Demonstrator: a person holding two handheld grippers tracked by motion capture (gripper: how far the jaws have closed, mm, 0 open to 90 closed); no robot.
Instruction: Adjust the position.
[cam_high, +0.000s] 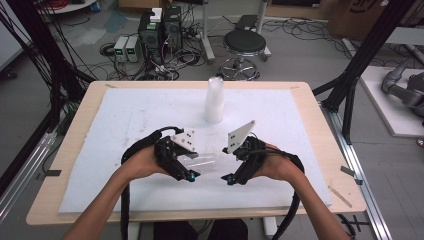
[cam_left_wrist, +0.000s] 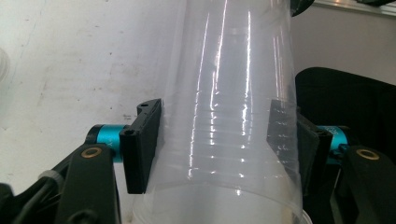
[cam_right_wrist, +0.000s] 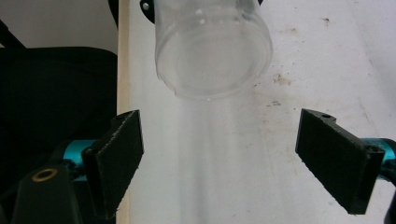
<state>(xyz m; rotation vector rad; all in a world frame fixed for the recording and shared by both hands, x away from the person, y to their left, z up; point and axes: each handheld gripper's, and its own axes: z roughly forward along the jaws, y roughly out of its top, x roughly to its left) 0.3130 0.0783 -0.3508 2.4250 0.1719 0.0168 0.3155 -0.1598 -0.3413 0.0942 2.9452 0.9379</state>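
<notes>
A clear plastic cup lies sideways in the air just above the white foam mat, near the table's front middle. My left gripper is shut on it; in the left gripper view both black pads press the cup's ribbed wall, with my left gripper around it. My right gripper faces it from the right and stands open. In the right gripper view the cup's round base hangs ahead of my right gripper, apart from its wide-spread jaws.
A tall upright stack of clear cups stands at the mat's back middle. The wooden table edge frames the mat. Beyond the table are a black stool, electronics boxes and cables on the floor.
</notes>
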